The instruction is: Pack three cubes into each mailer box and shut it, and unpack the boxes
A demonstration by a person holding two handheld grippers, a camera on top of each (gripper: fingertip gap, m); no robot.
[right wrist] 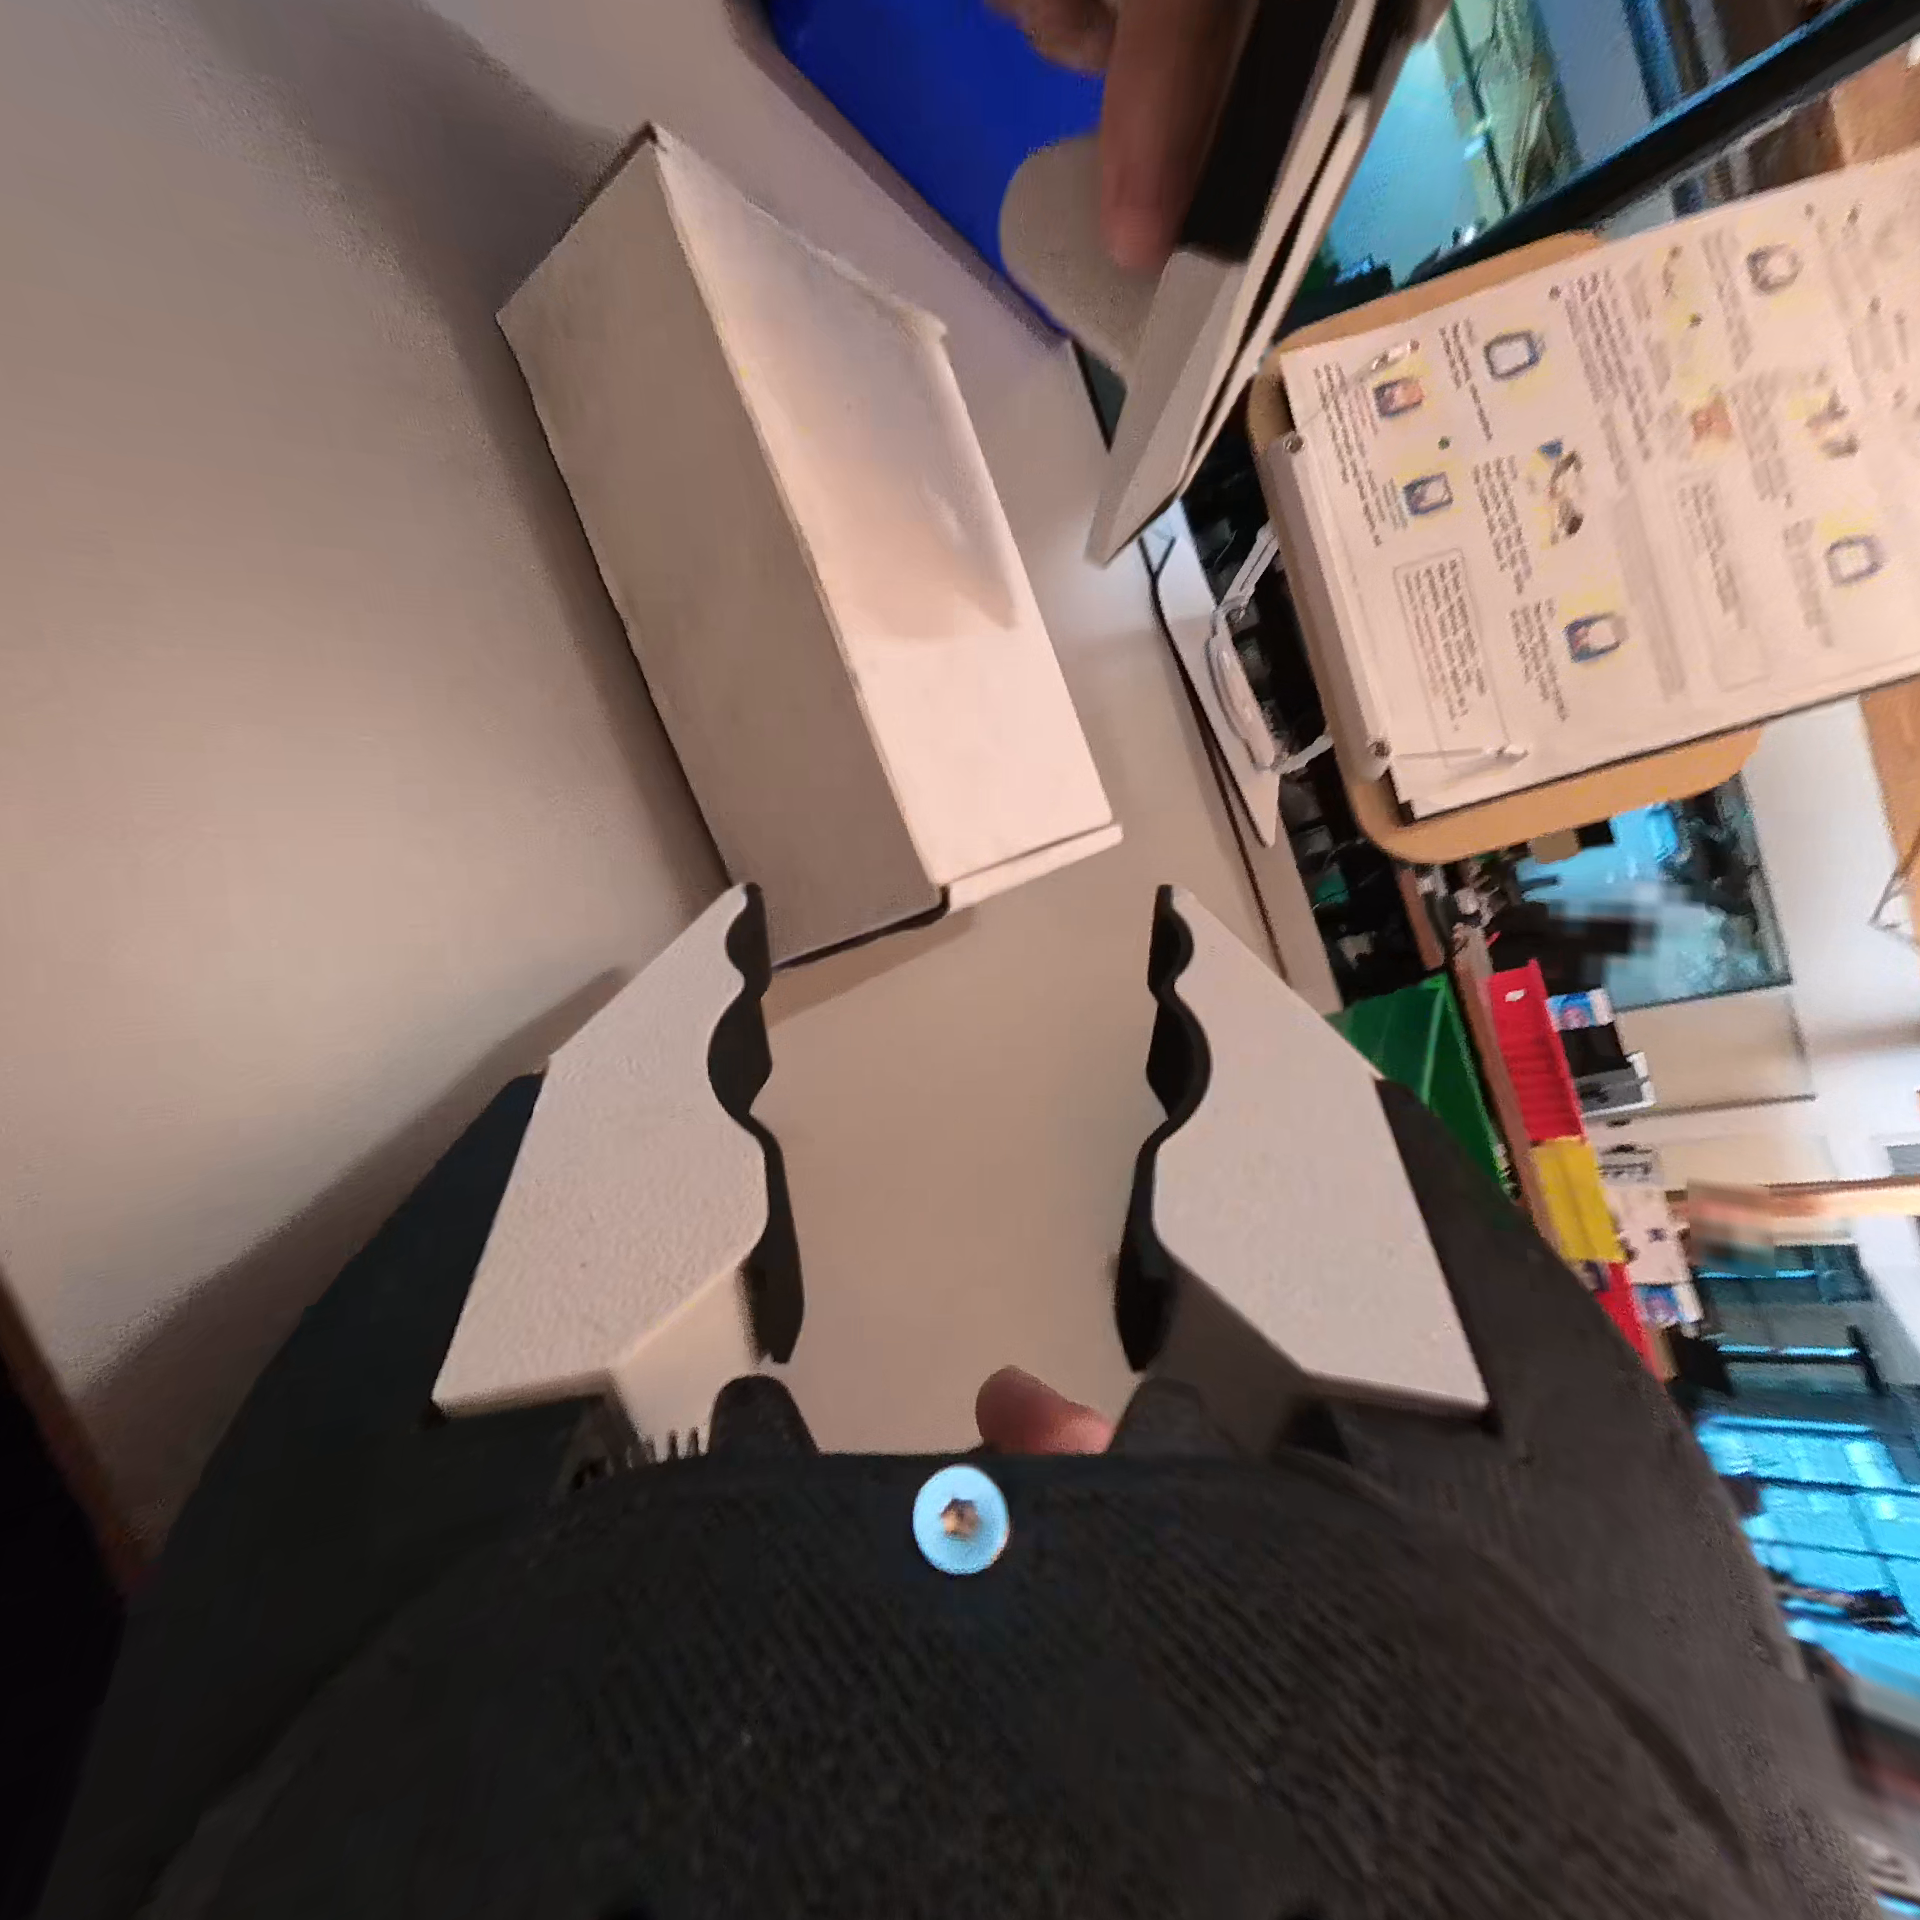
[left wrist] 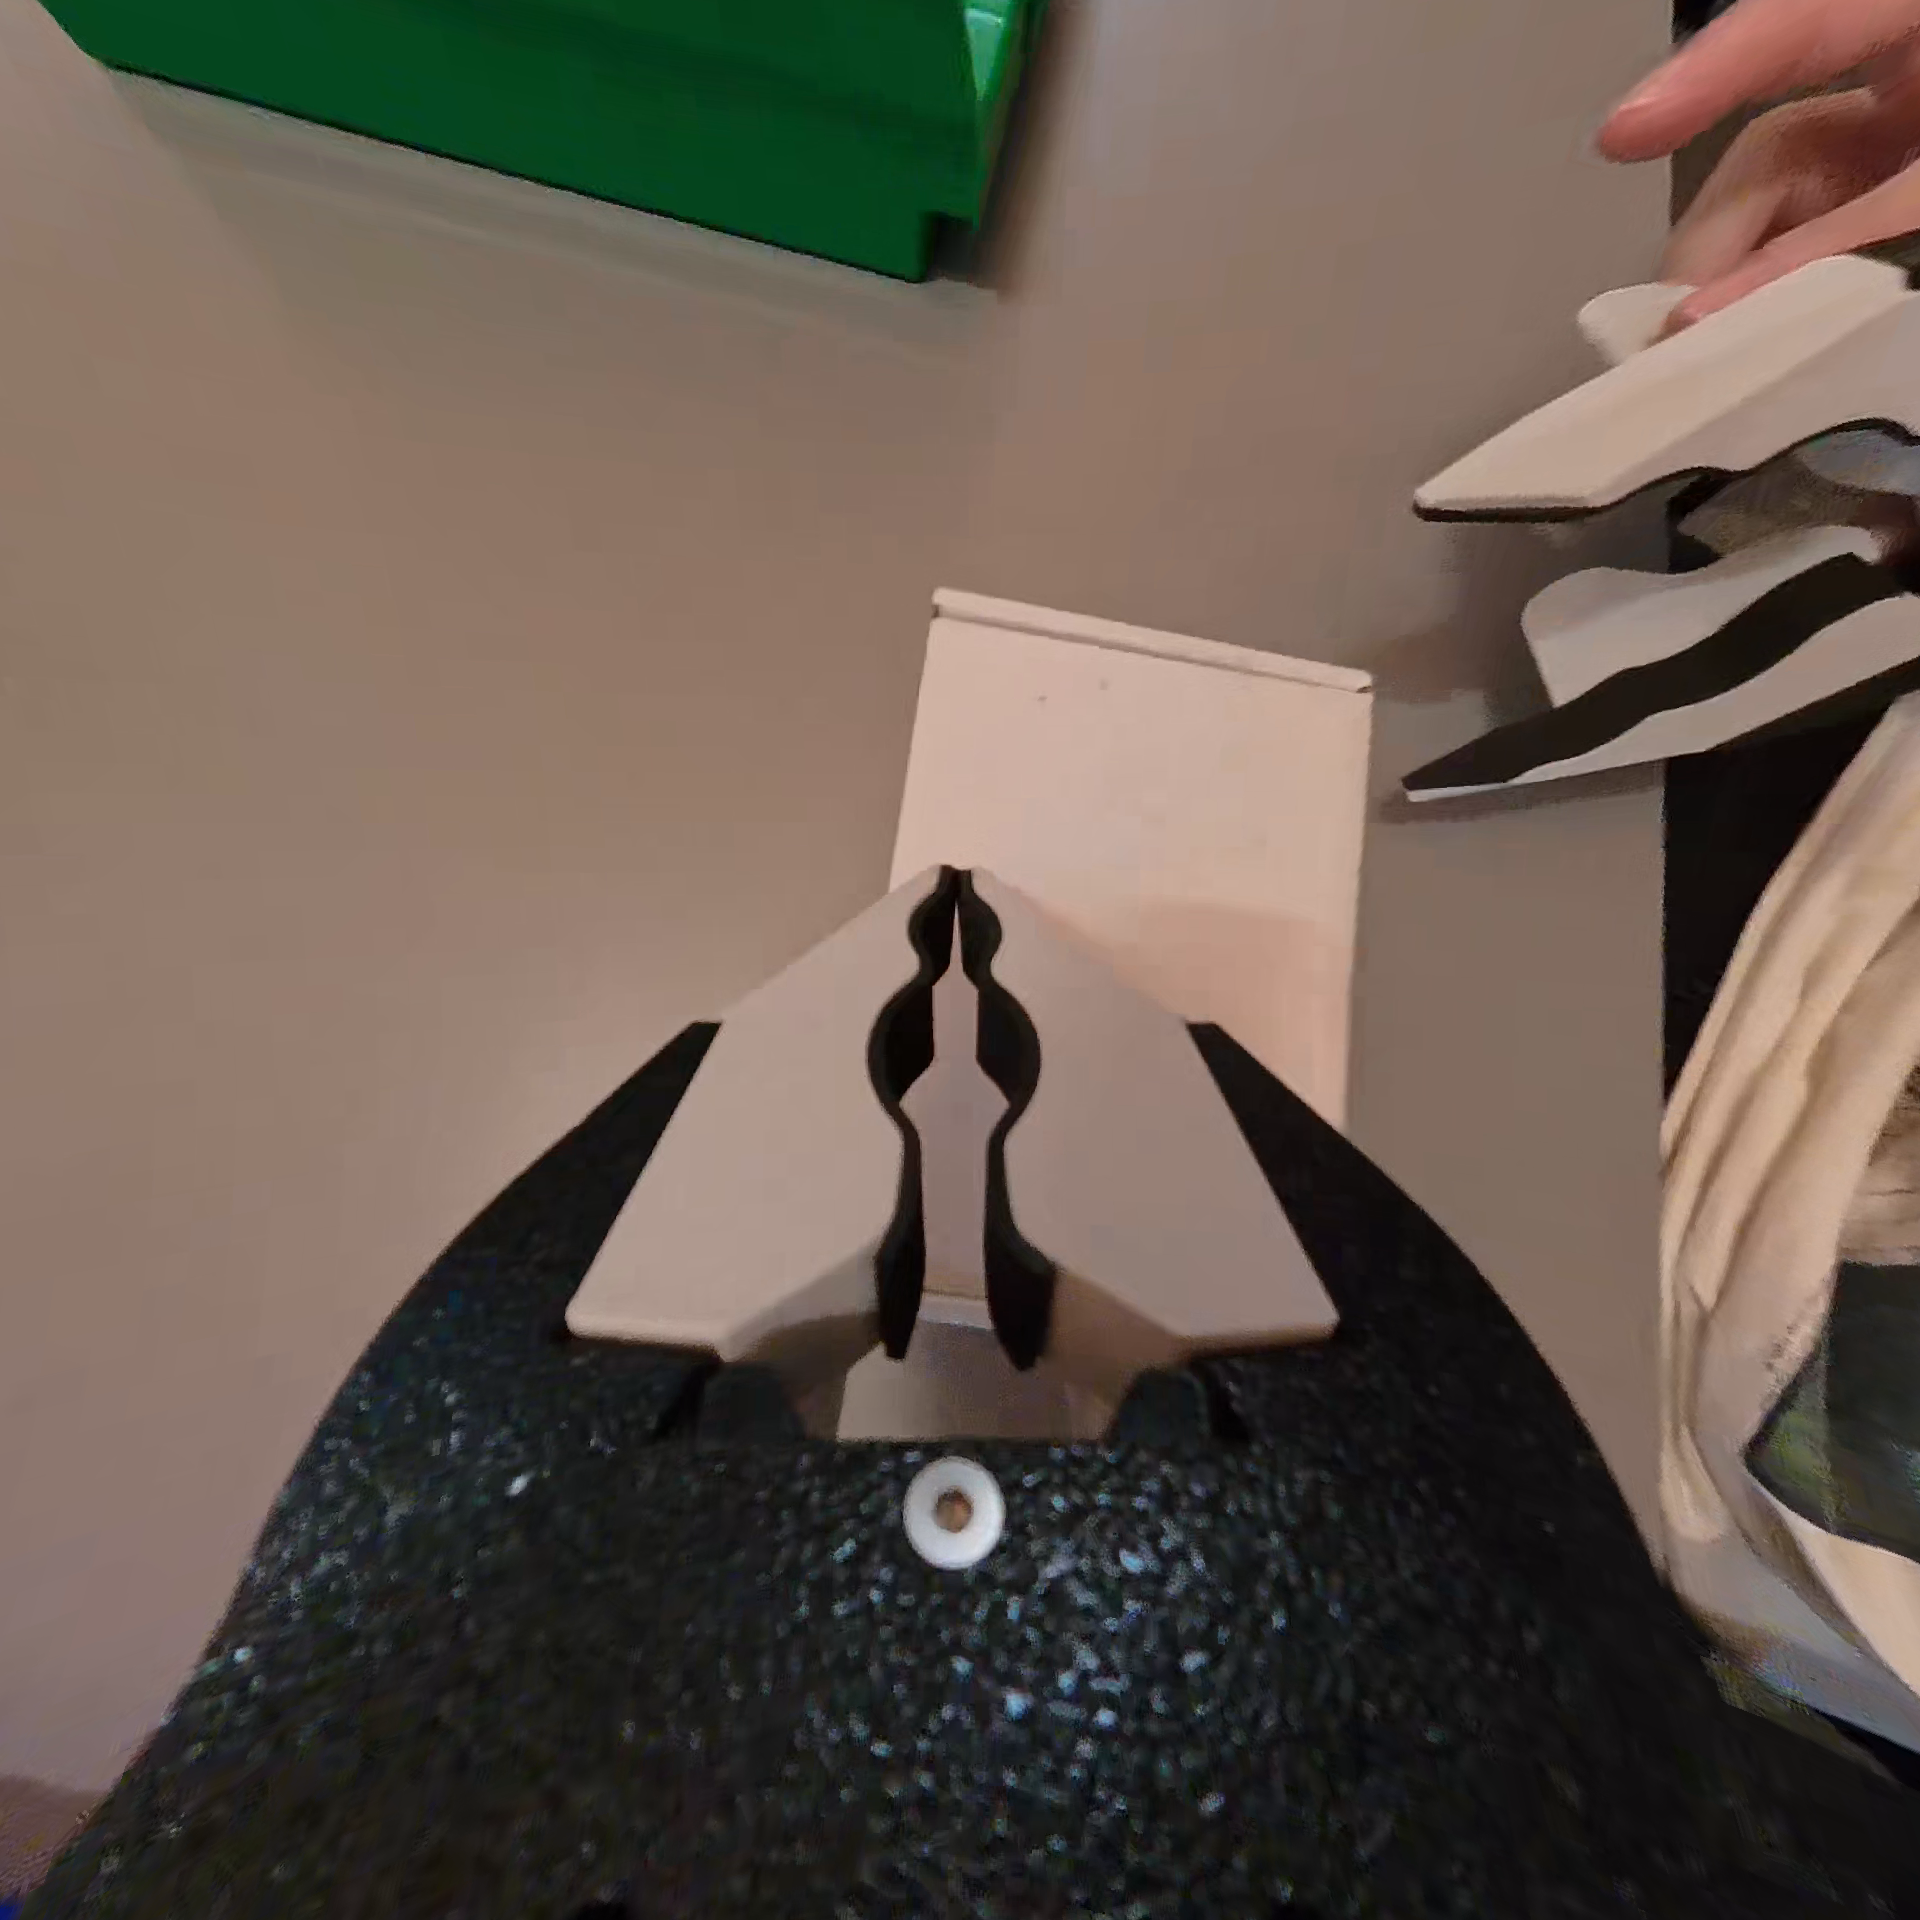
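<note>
Two grippers: one per hand, both above the beige table (left wrist: 416,727) and both near the one mailer box.
Mailer box (left wrist: 1132,831): one in view, white cardboard, its lid down, lying flat on the table; it is the landmark for the lines below.
Left gripper (left wrist: 954,878): its two fingertips are pressed together with nothing between them; in the left wrist view the tips lie over the near end of the box, and contact with the lid cannot be told.
Right gripper (right wrist: 956,904): its two fingers stand well apart and hold nothing; in the right wrist view the left fingertip is just beside the near corner of the mailer box (right wrist: 810,561), the right fingertip is over bare table.
Right gripper, second sight (left wrist: 1662,582): in the left wrist view it is to the right of the box, at the table edge, fingers spread.
Hand (left wrist: 1787,156): one, on the right gripper, beyond the box to the right.
Cubes: zero visible; whether any are inside the box cannot be told.
Green bin (left wrist: 582,114): one, on the table well beyond the box, to the left.
Blue bin (right wrist: 935,114): one, beyond the far end of the box.
Clipboard (right wrist: 1558,540): one, with one printed sheet, off the table to the right of the box.
</note>
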